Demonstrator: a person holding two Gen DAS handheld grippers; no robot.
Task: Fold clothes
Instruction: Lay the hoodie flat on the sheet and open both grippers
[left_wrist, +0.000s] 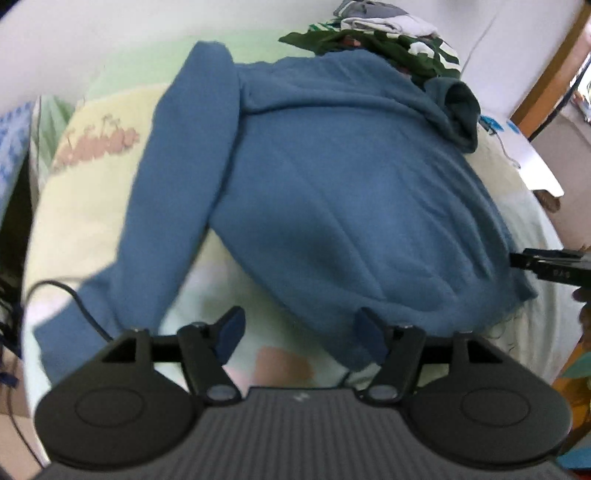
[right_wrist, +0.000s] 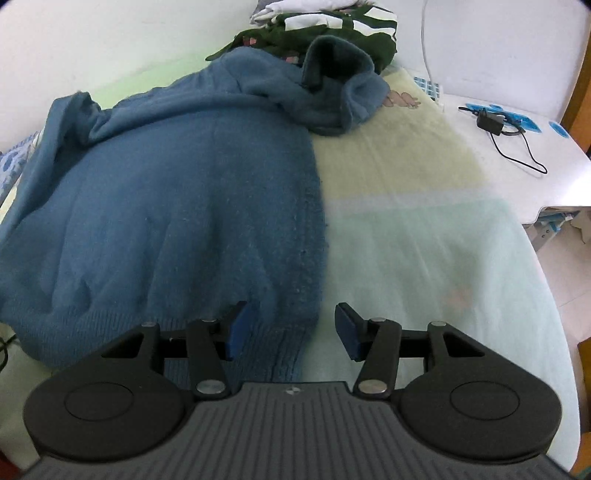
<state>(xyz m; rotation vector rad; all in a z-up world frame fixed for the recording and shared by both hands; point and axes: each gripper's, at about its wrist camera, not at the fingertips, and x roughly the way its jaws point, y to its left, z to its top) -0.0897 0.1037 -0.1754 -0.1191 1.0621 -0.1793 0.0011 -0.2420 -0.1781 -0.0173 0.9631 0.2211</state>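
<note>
the blue sweater (left_wrist: 332, 192) lies flat on the bed (right_wrist: 424, 240). the jaws of left gripper (left_wrist: 300, 334) and right gripper (right_wrist: 291, 330) are wide open, holding nothing.

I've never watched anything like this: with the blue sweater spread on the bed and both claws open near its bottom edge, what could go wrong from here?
The right gripper is open over the corner of the blue sweater hem; closing there might also pinch the bedsheet beneath. The left gripper is open at the hem's other end, so uneven grips could skew the fold. The left sleeve lies spread out, and the hood rests against the pile of clothes, which might be disturbed.
</note>
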